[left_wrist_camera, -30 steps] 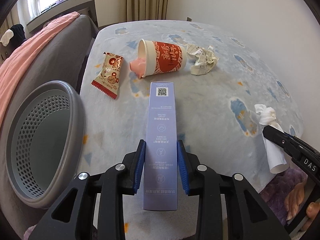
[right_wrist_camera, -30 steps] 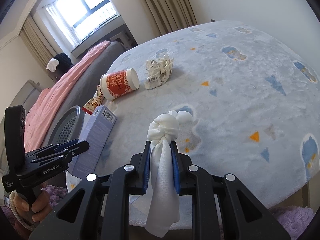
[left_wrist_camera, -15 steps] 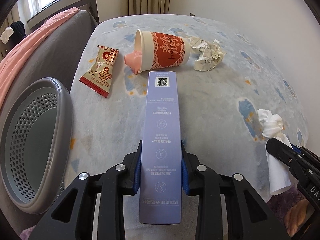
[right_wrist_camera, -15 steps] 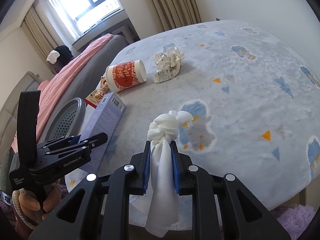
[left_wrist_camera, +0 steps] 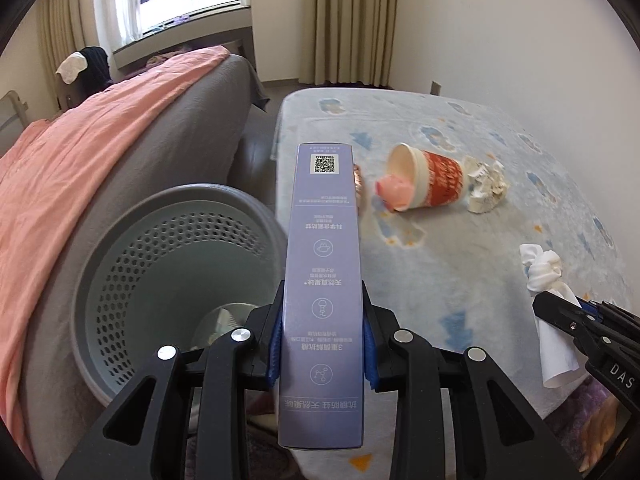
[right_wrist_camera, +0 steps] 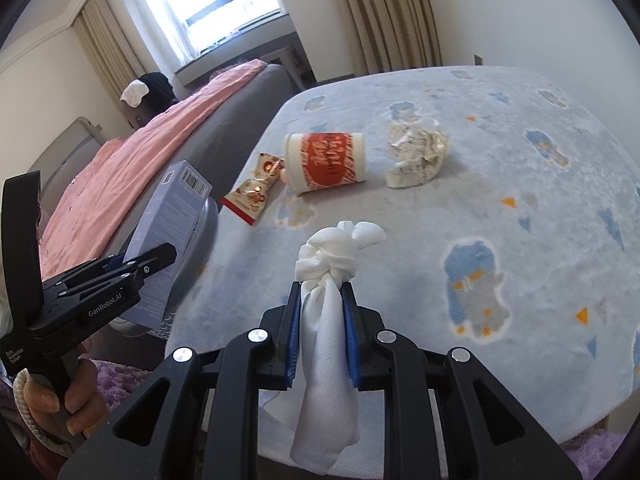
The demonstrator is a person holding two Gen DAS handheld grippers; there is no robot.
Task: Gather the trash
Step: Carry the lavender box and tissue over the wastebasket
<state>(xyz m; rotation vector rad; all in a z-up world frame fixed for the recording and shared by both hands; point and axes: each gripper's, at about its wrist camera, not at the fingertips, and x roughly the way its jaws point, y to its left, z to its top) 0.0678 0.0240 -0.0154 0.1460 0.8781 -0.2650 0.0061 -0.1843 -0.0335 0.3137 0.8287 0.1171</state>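
My left gripper (left_wrist_camera: 322, 336) is shut on a long lavender box (left_wrist_camera: 325, 264), held lifted and tilted up at the right rim of the grey perforated bin (left_wrist_camera: 132, 264). The box also shows in the right wrist view (right_wrist_camera: 168, 236). My right gripper (right_wrist_camera: 322, 320) is shut on a knotted white tissue (right_wrist_camera: 326, 312), held over the table's near edge; it also shows in the left wrist view (left_wrist_camera: 548, 296). On the table lie a red-and-white paper cup (right_wrist_camera: 326, 162) on its side, a crumpled paper (right_wrist_camera: 416, 152) and a red snack wrapper (right_wrist_camera: 252, 194).
The table has a pale blue patterned cloth (right_wrist_camera: 500, 200). A grey sofa with a pink blanket (left_wrist_camera: 80, 168) stands left of the bin. A white wall (left_wrist_camera: 520, 40) runs along the table's right side. A purple rug (right_wrist_camera: 116, 372) lies below.
My left gripper has lifted the lavender box off the table and swung it left toward the bin. My right gripper has kept its hold on the tissue and moved a little forward.
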